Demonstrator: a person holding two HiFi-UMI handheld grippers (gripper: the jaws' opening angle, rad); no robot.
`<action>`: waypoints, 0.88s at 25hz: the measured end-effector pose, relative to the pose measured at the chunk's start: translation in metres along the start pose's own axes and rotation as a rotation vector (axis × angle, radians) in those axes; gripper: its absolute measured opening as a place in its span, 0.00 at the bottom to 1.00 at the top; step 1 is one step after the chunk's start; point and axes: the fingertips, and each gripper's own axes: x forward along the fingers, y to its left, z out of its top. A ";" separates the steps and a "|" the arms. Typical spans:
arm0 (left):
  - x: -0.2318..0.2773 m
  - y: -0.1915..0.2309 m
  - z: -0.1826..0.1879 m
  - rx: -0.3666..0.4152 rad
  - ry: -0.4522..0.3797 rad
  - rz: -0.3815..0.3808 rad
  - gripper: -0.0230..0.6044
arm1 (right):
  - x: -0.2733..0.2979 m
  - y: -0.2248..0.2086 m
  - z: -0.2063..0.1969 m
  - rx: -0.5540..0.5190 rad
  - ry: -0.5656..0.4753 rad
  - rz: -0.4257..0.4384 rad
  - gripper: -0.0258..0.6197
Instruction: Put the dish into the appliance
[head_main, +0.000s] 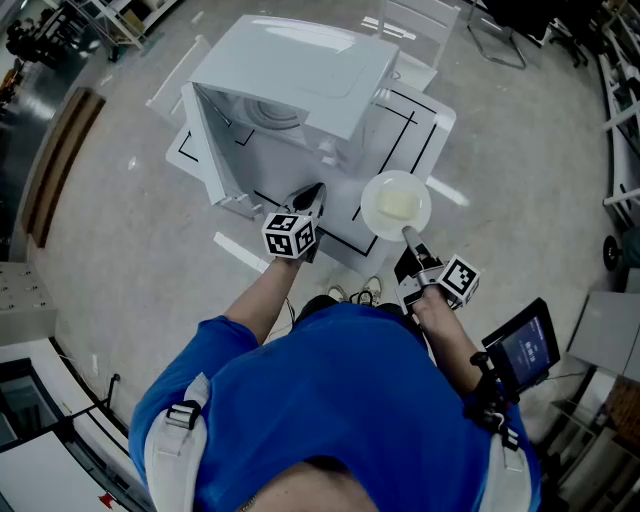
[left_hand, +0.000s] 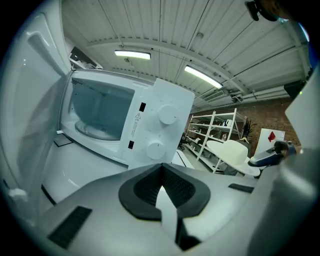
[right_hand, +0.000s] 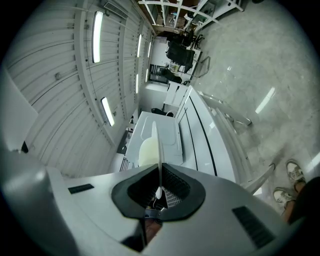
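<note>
Microwave (head_main: 290, 90) on the desk (head_main: 428, 128), door open, cavity left of its control panel — dish (head_main: 396, 205) hangs right of that panel, rim pinched in the right gripper (head_main: 412, 243) jaws, roughly level I think — left gripper (head_main: 308, 200) nearer the cavity, jaws pressed together, empty.

I read the microwave (head_main: 300, 90) as glossy white, painted metal or plastic; I can't tell which from here. The dish (head_main: 396, 205) looks smooth, cream and faintly shiny. The floor (head_main: 130, 200) is polished grey concrete. The left gripper (left_hand: 161, 170) has a matt grey plastic shell and black ribbed pads (left_hand: 180, 188). The shirt (head_main: 330, 400) is blue cloth.
</note>
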 end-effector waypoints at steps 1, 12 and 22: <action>0.000 0.000 0.001 0.001 -0.001 0.002 0.05 | 0.001 0.001 -0.001 0.001 0.001 0.003 0.06; -0.005 0.001 0.010 0.004 -0.035 0.008 0.05 | -0.001 0.000 -0.004 0.014 0.002 0.003 0.06; -0.013 0.013 0.022 -0.004 -0.058 0.057 0.05 | -0.004 0.010 -0.009 0.011 0.013 0.016 0.06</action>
